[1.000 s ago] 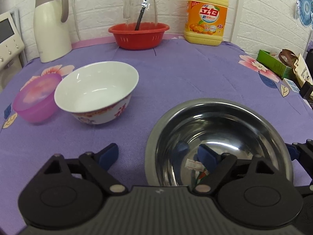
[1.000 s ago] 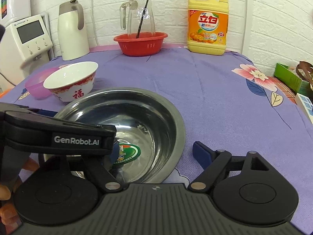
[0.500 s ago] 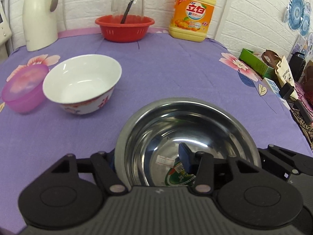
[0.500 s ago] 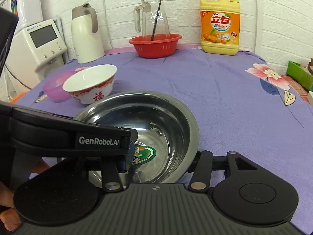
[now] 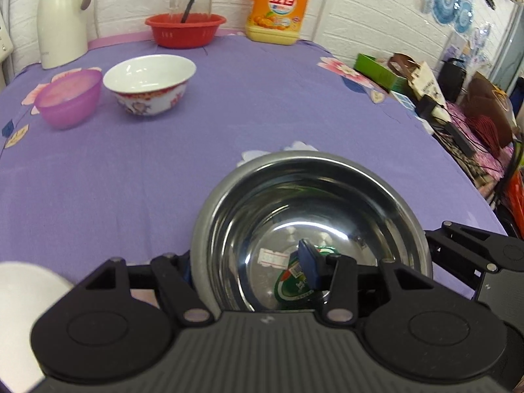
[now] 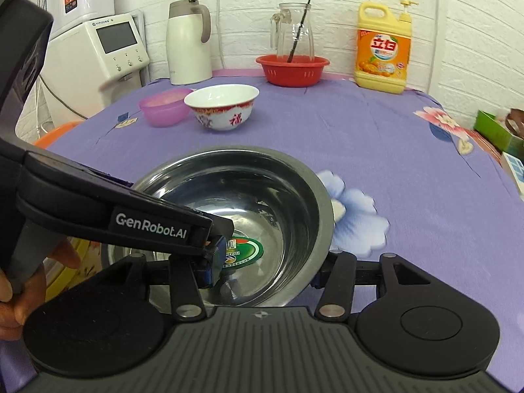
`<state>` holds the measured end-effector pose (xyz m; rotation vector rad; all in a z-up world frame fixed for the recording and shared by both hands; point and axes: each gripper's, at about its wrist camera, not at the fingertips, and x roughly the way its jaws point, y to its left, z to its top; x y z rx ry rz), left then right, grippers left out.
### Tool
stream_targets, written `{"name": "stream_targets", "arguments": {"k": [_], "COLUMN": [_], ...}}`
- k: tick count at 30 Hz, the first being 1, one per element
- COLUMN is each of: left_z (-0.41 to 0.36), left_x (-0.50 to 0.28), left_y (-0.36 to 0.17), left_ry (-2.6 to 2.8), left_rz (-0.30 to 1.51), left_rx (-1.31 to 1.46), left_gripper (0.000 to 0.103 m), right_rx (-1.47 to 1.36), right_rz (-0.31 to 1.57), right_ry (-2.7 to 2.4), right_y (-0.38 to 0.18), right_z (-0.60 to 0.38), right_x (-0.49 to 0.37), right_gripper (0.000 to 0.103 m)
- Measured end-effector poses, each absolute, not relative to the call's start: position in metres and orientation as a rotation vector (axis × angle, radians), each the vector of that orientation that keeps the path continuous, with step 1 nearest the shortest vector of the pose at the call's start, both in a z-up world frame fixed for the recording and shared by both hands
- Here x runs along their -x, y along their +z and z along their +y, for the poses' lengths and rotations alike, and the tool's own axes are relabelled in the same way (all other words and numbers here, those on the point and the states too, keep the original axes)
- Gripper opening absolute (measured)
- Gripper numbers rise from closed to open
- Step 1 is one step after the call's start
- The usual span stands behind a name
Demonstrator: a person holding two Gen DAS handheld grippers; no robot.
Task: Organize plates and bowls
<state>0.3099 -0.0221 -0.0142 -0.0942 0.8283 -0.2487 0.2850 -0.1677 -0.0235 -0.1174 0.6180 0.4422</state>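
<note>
I have the steel bowl [image 5: 311, 229] clamped from both sides: my left gripper [image 5: 249, 268] pinches its left wall, one pad inside near the bottom sticker and the other outside, and my right gripper [image 6: 265, 271] grips the right wall the same way, so both are clenched on the rim and neither is free. The steel bowl sits nearest to me on the purple tablecloth [image 5: 262, 104], well apart from the white porcelain bowl [image 5: 149, 83], which stands farther back with the pink plastic bowl [image 5: 67, 98] just beside it on its left. I judge the steel bowl light and stiff, so it won't flex, but its polished wall looks slippery and thin, and a rim pinch could slide if I tilt it; two opposed grips keep it level. The porcelain bowl is the fragile one, heavier and prone to chipping, so I'd take it by the rim and set it down softly when nesting
</note>
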Motion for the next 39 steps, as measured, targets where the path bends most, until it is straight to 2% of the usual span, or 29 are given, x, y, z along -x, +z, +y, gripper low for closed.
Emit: {"name": "stream_targets", "arguments": {"k": [7, 9, 13, 15, 16, 17, 21, 22, 23, 31, 39], "left_z": [-0.030, -0.029, -0.034, -0.033, -0.032, -0.031, -0.023, -0.020, -0.017, 0.005, 0.024], "left_x": [-0.291, -0.291, -0.291, -0.293, -0.294, -0.295, -0.293, -0.293, -0.293, -0.300, -0.306], "left_y": [-0.016, -0.018, -0.024, -0.025, -0.024, -0.022, 0.000, 0.006, 0.010, 0.024, 0.019], "left_ry": [-0.257, -0.266, -0.271, -0.283, -0.283, -0.273, -0.236, -0.228, -0.209, -0.121, -0.088], "left_rz": [0.816, 0.823, 0.825, 0.825, 0.826, 0.821, 0.753, 0.734, 0.718, 0.658, 0.670], "left_rx": [0.084, 0.095, 0.076, 0.099, 0.114, 0.123, 0.134, 0.141, 0.146, 0.146, 0.172], "left_gripper": [0.046, 0.052, 0.053, 0.057, 0.064, 0.078, 0.085, 0.091, 0.103, 0.103, 0.103], "right_rx": [0.095, 0.079, 0.051, 0.042, 0.032, 0.016, -0.066, -0.077, -0.088, -0.257, -0.171], "right_rz": [0.626, 0.644, 0.645, 0.646, 0.649, 0.652, 0.624, 0.613, 0.603, 0.643, 0.769], "right_ry": [0.405, 0.419, 0.433, 0.436, 0.438, 0.442, 0.413, 0.396, 0.379, 0.331, 0.284], "right_y": [-0.027, -0.031, -0.040, -0.041, -0.042, -0.041, -0.034, -0.031, -0.029, -0.027, -0.017], "right_z": [-0.178, -0.178, -0.178, -0.178, -0.179, -0.181, -0.198, -0.203, -0.208, -0.232, -0.212], "right_x": [-0.260, -0.261, -0.261, -0.259, -0.258, -0.259, -0.255, -0.255, -0.255, -0.276, -0.298], "right_gripper": [0.087, 0.091, 0.101, 0.103, 0.103, 0.103, 0.103, 0.103, 0.103, 0.103, 0.103]}}
